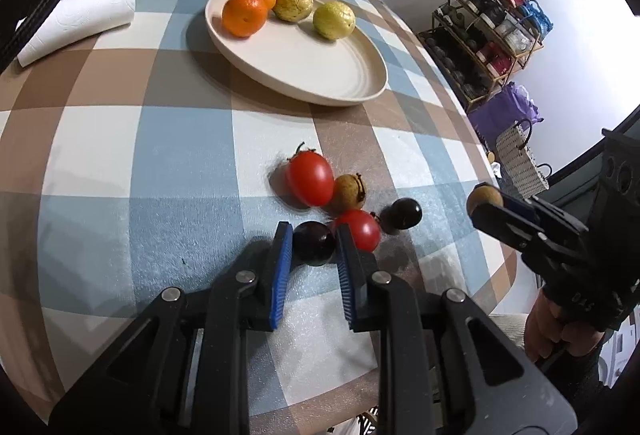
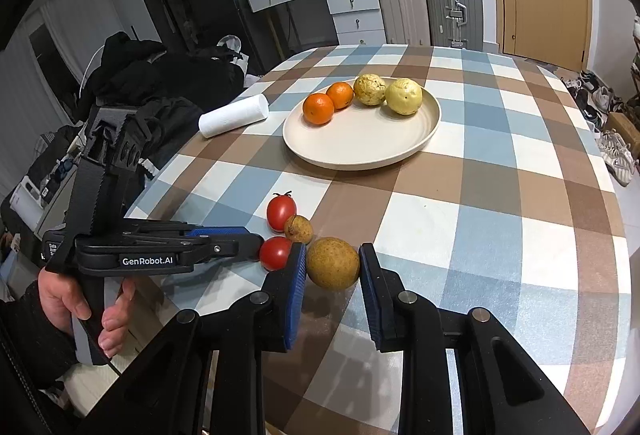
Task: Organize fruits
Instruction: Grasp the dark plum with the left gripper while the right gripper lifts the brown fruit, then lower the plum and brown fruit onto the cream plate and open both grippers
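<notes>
My left gripper (image 1: 312,249) is shut on a dark grape (image 1: 314,243) low over the checked tablecloth. Beside it lie two red cherry tomatoes (image 1: 310,177) (image 1: 359,229), a brown longan (image 1: 351,191) and a second dark grape (image 1: 404,213). My right gripper (image 2: 332,269) is shut on another brown longan (image 2: 333,263), lifted above the table near its front edge; it also shows in the left wrist view (image 1: 484,199). The cream plate (image 2: 360,147) farther back holds two oranges (image 2: 318,109) (image 2: 340,95) and two yellow fruits (image 2: 370,89) (image 2: 404,96).
A white paper towel roll (image 2: 234,121) lies left of the plate. The round table's edge (image 1: 506,235) is close on the right. Shelves with jars (image 1: 488,31) and bags stand beyond it; suitcases (image 2: 424,3) and drawers are behind the table.
</notes>
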Motion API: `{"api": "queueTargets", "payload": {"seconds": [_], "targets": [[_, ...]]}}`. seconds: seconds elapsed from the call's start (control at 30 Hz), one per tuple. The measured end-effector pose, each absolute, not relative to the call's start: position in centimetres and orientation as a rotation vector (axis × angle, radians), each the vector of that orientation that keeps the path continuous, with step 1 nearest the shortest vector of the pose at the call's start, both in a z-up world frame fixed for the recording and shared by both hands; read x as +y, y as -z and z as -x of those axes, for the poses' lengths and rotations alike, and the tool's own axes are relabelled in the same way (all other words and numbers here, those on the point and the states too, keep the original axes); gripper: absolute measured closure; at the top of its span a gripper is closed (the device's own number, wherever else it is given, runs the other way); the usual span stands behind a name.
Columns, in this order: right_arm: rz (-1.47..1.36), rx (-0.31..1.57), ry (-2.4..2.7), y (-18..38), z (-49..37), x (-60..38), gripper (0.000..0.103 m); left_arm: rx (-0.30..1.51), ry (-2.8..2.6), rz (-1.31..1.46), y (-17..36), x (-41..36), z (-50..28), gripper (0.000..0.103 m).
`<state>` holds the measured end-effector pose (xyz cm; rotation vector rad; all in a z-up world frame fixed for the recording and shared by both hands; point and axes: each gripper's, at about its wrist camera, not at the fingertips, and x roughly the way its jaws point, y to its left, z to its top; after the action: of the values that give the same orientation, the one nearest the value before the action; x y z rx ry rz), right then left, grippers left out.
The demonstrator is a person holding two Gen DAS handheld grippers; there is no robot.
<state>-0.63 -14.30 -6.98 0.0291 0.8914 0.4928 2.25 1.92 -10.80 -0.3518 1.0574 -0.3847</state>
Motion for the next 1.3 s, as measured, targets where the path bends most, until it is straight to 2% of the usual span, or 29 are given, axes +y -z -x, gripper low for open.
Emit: {"api": "queueTargets", "payload": {"seconds": [0.17,0.37,0.63,0.77,0.9,1.3], "targets": [[-0.037,0.888,-0.489,7.0,0.7,-14.3,0.076,1.019,0.388,0.381,9.2,2.9,-2.6,0.084],[-0.072,0.878,-0.493,6.5,0.2,-14.6,0.076,0.895,0.422,0.319,3.3,2.6,-4.9,0.084],[-0.151,0.843,-0.489,3.0,-3.2,-14.5,0.076,0.828,0.425,0.261,-1.5,1.5,-11.9,0.084],[-0.137,0.820,-0.501,1.0,-5.7,-13.9,0.076,0.856,0.418,0.273,-0.8,0.5,-16.3,0.084],[-0.081,0.816,-0.472,0.8,-9.1,-13.4,0.076,0.919,0.439,0.301,2.1,-0.7,-20.2,0.084],[-0.024,0.930,-0.385,6.8,-18.0,-14.1,0.076,1.039,0.462,0.318,9.1,-2.7,-25.0,0.084]]}}
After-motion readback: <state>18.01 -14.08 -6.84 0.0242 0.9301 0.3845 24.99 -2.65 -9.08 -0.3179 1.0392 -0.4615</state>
